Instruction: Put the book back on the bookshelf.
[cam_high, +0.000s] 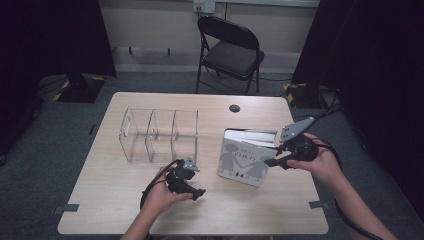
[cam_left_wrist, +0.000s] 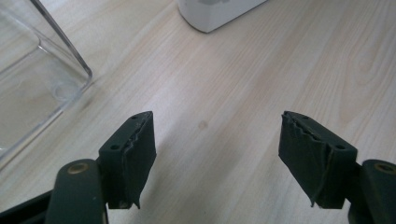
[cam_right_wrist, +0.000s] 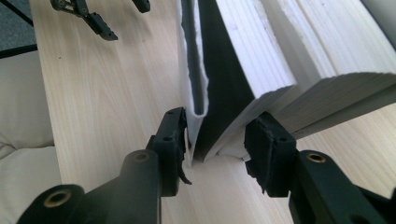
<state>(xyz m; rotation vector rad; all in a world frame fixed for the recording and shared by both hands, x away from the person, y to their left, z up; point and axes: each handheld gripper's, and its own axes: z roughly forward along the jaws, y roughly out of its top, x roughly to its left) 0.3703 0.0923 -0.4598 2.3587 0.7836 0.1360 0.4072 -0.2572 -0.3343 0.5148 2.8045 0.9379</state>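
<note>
While the left hand is hanging out near the front edge of the table (cam_high: 100, 200), the right gripper (cam_high: 274, 157) is sitting at the right-hand edge of the book (cam_high: 245, 159), which is standing on the tabletop right of centre with its grey illustrated cover facing the person; in the right gripper view the jaws are straddling the front cover and the first block of pages (cam_right_wrist: 243, 70), and the left pad is right against the cover while the right pad is looking a touch off the pages, so it's more of a loose bracket than a proper clamp; no earlier shot to compare. The left gripper (cam_high: 194, 192) is hovering over bare wood with its jaws parted about halfway and nothing between them. The clear divided organiser (cam_high: 160, 134) is resting just left of the book, well apart from the right gripper.
</note>
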